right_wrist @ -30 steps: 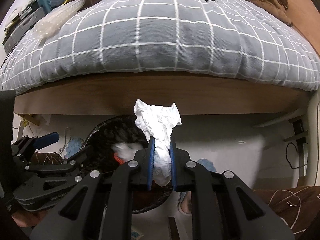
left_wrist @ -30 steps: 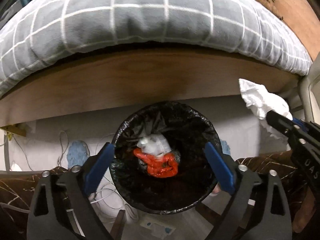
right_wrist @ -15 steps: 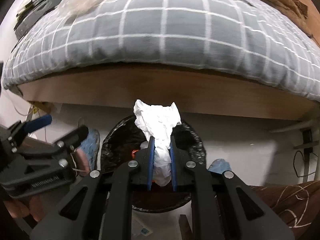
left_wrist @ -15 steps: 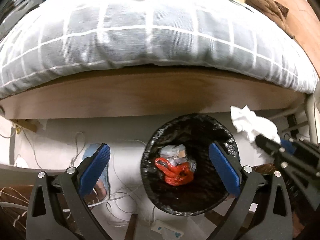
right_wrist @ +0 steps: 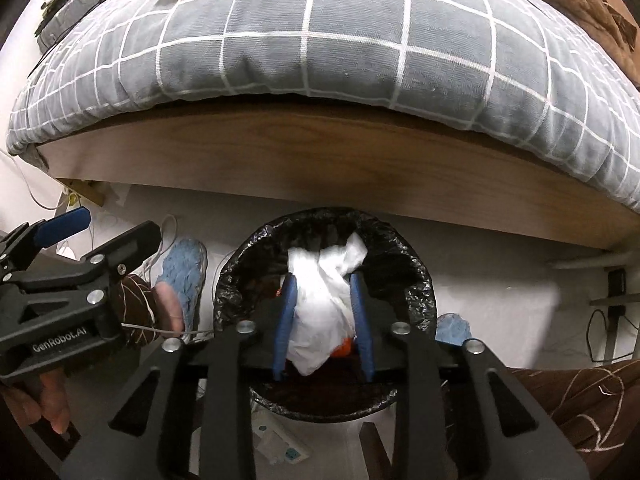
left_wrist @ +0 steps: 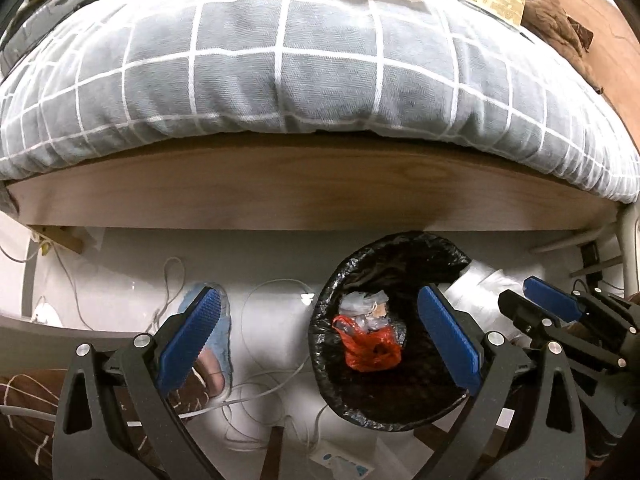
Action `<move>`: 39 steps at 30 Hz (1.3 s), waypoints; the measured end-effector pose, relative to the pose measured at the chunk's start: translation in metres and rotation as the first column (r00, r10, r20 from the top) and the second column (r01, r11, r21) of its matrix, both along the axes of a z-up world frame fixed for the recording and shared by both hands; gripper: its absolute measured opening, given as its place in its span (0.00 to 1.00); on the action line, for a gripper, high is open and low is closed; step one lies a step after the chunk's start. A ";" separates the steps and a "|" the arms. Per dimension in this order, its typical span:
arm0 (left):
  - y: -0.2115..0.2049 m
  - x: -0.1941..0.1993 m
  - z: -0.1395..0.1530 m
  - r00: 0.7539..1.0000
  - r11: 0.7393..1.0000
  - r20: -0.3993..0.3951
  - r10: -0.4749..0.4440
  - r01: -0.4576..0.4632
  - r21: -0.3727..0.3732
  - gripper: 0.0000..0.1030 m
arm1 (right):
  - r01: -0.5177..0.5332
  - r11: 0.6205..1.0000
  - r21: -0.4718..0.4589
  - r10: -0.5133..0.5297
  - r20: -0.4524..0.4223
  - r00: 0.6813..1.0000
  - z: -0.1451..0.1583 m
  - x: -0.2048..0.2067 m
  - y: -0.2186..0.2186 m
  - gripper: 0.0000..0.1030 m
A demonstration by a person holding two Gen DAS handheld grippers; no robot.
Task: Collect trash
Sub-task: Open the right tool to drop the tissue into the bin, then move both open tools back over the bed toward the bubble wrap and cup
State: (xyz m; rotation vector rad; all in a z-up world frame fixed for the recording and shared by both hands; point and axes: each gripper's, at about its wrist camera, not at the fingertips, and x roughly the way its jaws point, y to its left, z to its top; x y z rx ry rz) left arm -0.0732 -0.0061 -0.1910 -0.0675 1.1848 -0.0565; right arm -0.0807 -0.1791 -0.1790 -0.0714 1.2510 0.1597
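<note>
Tissue going into the bin!

Left wrist view: the left gripper [left_wrist: 320, 340] hangs with jaws wide apart and empty beside the black-lined trash bin [left_wrist: 396, 408], red bag [left_wrist: 370, 350] inside. Right wrist view: the right gripper [right_wrist: 323, 318] has its jaws just opening, the crumpled white tissue [right_wrist: 320, 308] loose between them above the bin. It looks feather-light and soft; pinch its bunched middle.

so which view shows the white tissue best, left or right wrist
The right wrist view: the white tissue sits centred between the right gripper pads, which have just been opening, over the trash bin. In the left wrist view the tissue is only a blurred patch beside the bin, partly behind gripper fingers.
</note>
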 end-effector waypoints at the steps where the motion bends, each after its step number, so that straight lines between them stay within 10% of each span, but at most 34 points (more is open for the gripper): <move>1: 0.001 0.000 0.001 1.000 1.000 0.006 -0.001 0.001 0.003 0.94 | 0.000 1.000 0.001 0.000 0.007 1.000 0.001 0.001 -0.002 0.33; 22: 0.004 0.000 0.067 0.984 1.000 0.176 0.006 -0.011 0.028 0.94 | 0.036 0.999 -0.035 -0.025 0.270 0.962 0.073 0.001 -0.027 0.86; 39: -0.012 0.008 0.108 0.960 1.000 0.278 -0.021 0.014 0.028 0.94 | 0.076 0.997 0.002 -0.068 0.461 0.885 0.130 0.004 -0.052 0.91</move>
